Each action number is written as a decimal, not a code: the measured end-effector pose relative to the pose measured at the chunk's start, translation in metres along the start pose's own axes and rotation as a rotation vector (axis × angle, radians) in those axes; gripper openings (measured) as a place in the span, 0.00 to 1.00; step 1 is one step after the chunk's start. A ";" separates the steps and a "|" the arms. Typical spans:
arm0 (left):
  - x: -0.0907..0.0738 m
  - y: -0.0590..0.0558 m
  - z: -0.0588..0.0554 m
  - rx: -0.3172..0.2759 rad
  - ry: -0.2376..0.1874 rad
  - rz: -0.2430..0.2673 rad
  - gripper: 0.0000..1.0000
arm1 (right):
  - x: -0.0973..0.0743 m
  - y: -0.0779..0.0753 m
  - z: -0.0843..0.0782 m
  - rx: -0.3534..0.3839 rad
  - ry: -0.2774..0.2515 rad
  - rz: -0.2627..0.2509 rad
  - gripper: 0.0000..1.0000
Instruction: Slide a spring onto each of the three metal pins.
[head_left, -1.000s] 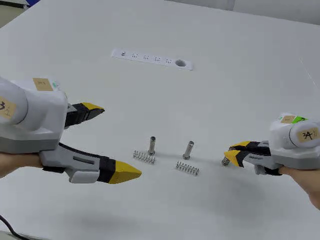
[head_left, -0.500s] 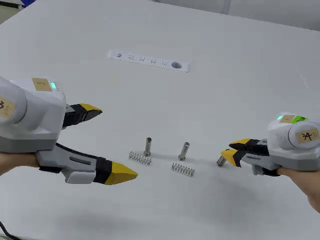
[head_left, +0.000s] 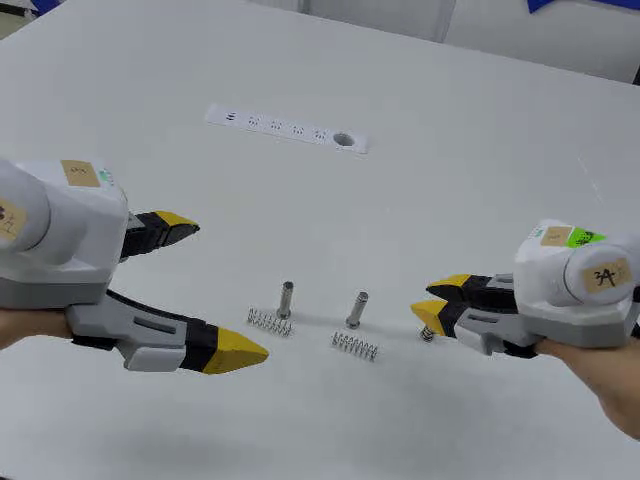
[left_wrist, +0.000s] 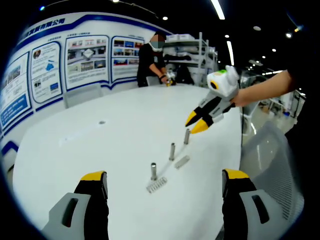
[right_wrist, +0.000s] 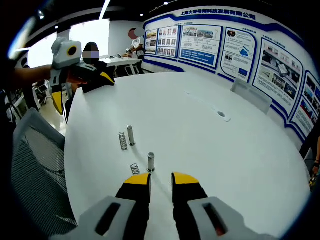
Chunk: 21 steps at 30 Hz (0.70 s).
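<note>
So the middle pin (head_left: 357, 307) stands upright on the surface (head_left: 450, 150). The middle spring (head_left: 355, 347) lies flat just on the person's side of it, long axis running side to side, so it points at both tools. The right hand-held gripper (head_left: 424, 295) sits just right of that pin, jaws barely apart with nothing between them. The third pin (head_left: 428, 333) by its tips looks like it already wears a spring. The left hand-held gripper (head_left: 230, 290) hangs wide open and empty, farther off to the pin's left, past the left pin (head_left: 286, 298) and left spring (head_left: 268, 321). Right is nearer, and the spring probably needs tipping on end first.
</note>
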<state>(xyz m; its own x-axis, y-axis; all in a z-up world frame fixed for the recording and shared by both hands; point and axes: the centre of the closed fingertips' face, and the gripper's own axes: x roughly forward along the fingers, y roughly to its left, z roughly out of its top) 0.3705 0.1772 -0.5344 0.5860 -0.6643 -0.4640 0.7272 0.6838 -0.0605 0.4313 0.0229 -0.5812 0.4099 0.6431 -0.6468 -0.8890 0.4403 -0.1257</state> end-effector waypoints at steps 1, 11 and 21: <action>0.000 0.000 0.000 -0.002 0.000 0.001 0.97 | 0.003 0.003 -0.001 -0.005 0.005 0.005 0.17; -0.003 0.004 -0.004 -0.019 0.007 0.014 0.96 | 0.026 0.036 -0.017 -0.082 0.075 0.107 0.17; -0.004 0.007 -0.009 -0.029 0.019 0.022 0.96 | 0.043 0.045 -0.035 -0.085 0.127 0.149 0.17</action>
<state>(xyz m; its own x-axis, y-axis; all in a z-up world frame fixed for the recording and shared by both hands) 0.3700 0.1878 -0.5408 0.5945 -0.6436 -0.4821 0.7037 0.7065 -0.0754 0.4013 0.0486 -0.6408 0.2485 0.6109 -0.7517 -0.9541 0.2882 -0.0812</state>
